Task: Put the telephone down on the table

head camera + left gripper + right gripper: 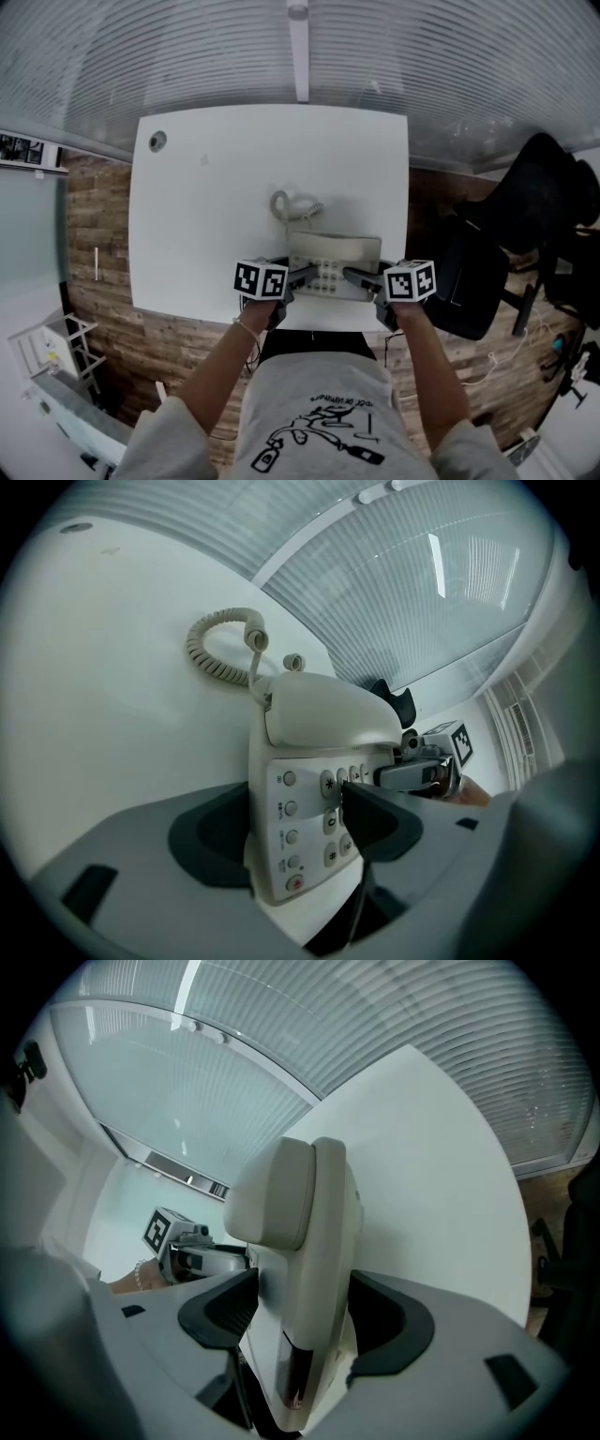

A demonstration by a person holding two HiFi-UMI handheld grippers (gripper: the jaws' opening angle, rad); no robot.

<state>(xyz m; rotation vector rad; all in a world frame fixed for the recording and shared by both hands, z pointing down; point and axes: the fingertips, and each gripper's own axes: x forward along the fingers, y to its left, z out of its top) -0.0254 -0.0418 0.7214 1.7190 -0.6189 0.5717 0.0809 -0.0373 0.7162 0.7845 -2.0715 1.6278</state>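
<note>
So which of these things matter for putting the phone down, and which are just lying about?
In the job: telephone, its coiled cord, white table, left hand-held gripper, right hand-held gripper.
Just around: black office chair, white cable on the floor.
</note>
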